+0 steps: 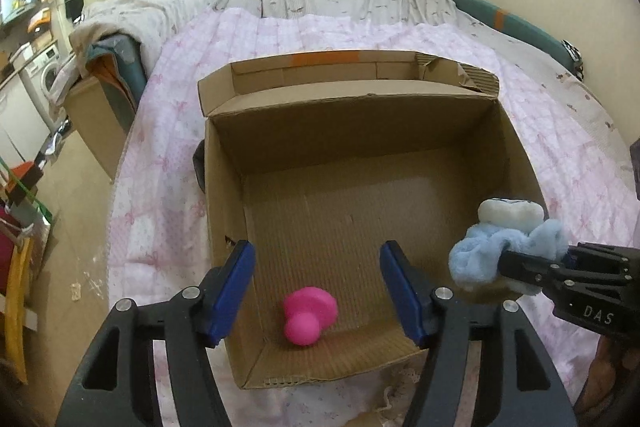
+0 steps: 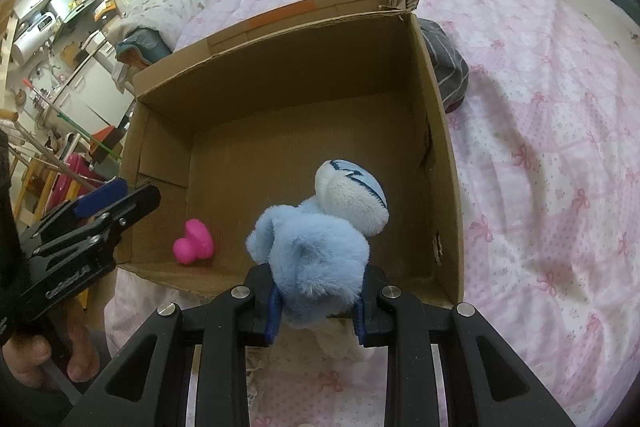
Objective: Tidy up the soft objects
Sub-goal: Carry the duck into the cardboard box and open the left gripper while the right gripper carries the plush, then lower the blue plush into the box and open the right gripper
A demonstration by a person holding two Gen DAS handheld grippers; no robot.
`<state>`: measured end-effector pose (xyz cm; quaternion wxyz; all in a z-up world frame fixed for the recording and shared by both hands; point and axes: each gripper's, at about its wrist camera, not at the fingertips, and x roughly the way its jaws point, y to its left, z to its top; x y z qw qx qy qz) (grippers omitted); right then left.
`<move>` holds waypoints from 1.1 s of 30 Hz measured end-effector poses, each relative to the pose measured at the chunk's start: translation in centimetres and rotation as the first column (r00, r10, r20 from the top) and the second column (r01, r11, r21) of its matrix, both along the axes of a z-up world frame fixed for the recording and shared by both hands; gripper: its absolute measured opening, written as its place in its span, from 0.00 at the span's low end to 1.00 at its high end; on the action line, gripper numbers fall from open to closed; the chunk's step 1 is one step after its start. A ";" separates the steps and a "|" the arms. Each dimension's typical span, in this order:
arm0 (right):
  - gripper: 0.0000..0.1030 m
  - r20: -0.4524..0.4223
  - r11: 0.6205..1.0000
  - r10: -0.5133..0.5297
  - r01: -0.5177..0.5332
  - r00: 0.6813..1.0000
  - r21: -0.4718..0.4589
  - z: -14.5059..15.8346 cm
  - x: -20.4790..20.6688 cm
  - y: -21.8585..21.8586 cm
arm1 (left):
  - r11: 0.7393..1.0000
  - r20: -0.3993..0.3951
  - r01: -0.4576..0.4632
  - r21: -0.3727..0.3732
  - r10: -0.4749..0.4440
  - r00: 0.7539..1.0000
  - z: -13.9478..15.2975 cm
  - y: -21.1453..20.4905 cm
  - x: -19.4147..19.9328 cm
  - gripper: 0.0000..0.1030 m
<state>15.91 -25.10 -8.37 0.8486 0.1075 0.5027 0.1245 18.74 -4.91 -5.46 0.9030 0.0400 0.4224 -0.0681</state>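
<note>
So the biggest thing here is the bed (image 1: 540,131), covered in a pink bow-print quilt and filling most of both views. Sitting on it, dead centre of the frame, is an open cardboard box (image 1: 224,211) with its flaps folded out at the top. Just outside the box, at its upper right corner in the right wrist view, there's a grey striped bundle of fabric (image 2: 448,67) lying right against the wall.

Next down in size: the blue and white plush toy (image 2: 320,247). The right gripper (image 2: 318,323) is pinching it by its fluffy blue end, over the near edge of the box, lower middle of that frame.

The left gripper (image 1: 318,291) has its blue pads spread wide with nothing between them, hanging over the box's near left corner.

Smallest bit: a pink squishy toy (image 1: 308,319) lying on the box floor, bottom centre of the left wrist view, clear of both pads.
</note>
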 end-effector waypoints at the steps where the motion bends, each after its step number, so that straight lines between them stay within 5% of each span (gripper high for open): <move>1: 0.28 -0.001 1.000 -0.001 0.001 1.000 0.002 0.0 0.0 0.0 | 1.000 0.002 -0.001 0.008 0.001 1.000 0.0 -0.1 0.0 0.61; 7: 0.29 -0.003 1.000 -0.006 0.006 1.000 0.005 -0.1 0.0 0.0 | 1.000 -0.005 -0.012 0.018 0.012 1.000 -0.1 0.0 0.1 0.62; 11: 0.57 0.015 1.000 -0.026 0.026 1.000 0.012 0.3 0.0 -0.3 | 1.000 -0.008 -0.023 0.013 0.023 1.000 0.0 0.3 0.1 0.62; 15: 0.70 0.047 0.999 -0.024 0.023 0.999 0.032 0.9 -0.1 -0.6 | 1.000 -0.008 -0.025 0.000 0.025 1.000 0.2 0.4 0.1 0.63; 19: 0.72 0.073 0.999 -0.017 0.014 0.997 0.039 1.5 -0.4 -0.5 | 0.999 0.001 -0.043 0.008 0.043 0.999 0.7 0.5 0.0 0.63; 21: 0.80 0.104 0.999 -0.018 0.015 0.994 0.033 2.0 -0.6 -0.5 | 0.998 0.001 -0.062 -0.003 0.062 0.998 1.1 0.7 -0.2 0.63; 23: 0.98 0.136 0.999 -0.017 0.012 0.991 0.036 2.6 -0.9 -0.6 | 0.995 0.009 -0.096 0.006 0.096 0.995 1.4 1.1 -0.4 0.64; 33: 1.00 0.212 0.999 -0.051 0.048 0.976 0.020 3.9 -2.9 -1.3 | 0.991 0.071 -0.120 0.054 0.116 0.991 3.7 1.6 -3.2 0.71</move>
